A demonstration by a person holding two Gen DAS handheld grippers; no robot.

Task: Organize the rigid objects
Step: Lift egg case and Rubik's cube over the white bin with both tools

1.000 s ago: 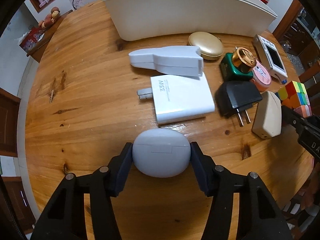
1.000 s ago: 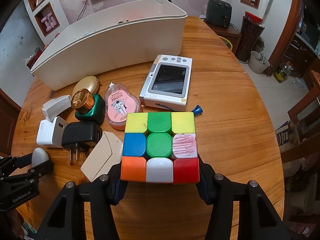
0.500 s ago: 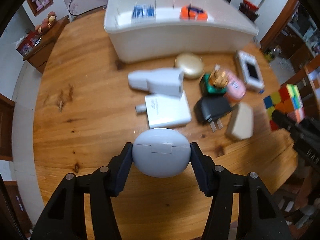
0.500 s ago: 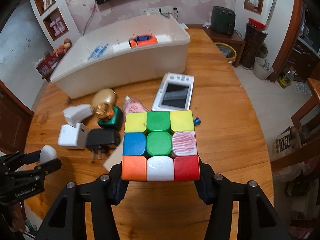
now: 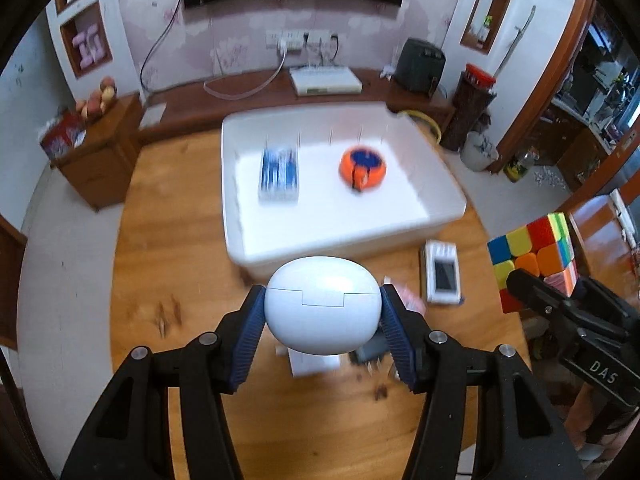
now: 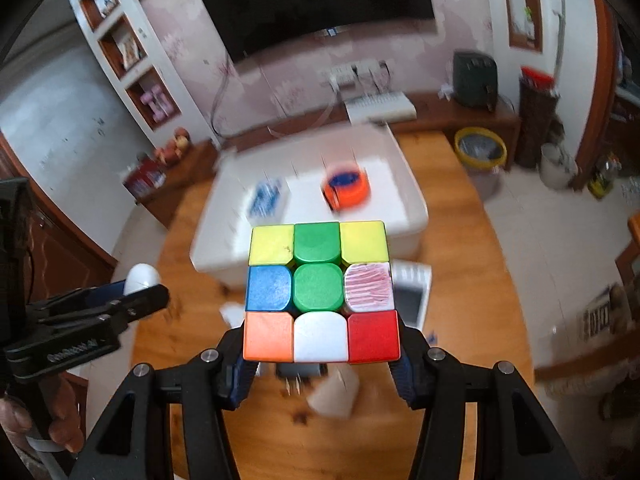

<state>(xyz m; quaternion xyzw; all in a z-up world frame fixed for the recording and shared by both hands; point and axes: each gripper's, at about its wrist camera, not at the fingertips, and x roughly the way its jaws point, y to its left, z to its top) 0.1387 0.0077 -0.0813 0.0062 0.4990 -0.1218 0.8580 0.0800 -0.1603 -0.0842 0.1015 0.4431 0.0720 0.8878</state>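
My left gripper (image 5: 322,334) is shut on a white oval earbud case (image 5: 322,305), held high above the round wooden table (image 5: 168,280). My right gripper (image 6: 322,356) is shut on a colourful puzzle cube (image 6: 320,292), also held high. The cube (image 5: 534,256) and right gripper show at the right of the left wrist view. The earbud case (image 6: 140,278) shows at the left of the right wrist view. A white divided bin (image 5: 400,208) lies ahead, below both grippers; it also shows in the right wrist view (image 6: 404,204).
The bin holds a blue packet (image 5: 279,172) and an orange tape measure (image 5: 362,167). On the table below lie a small white screen device (image 5: 442,276), a black plug (image 6: 300,372), a beige case (image 6: 334,398) and white chargers, mostly hidden. A TV stand lies beyond.
Both grippers have risen well above the table with their objects, and the views now tilt forward over the open bin. The table items have dropped low and are partly hidden.
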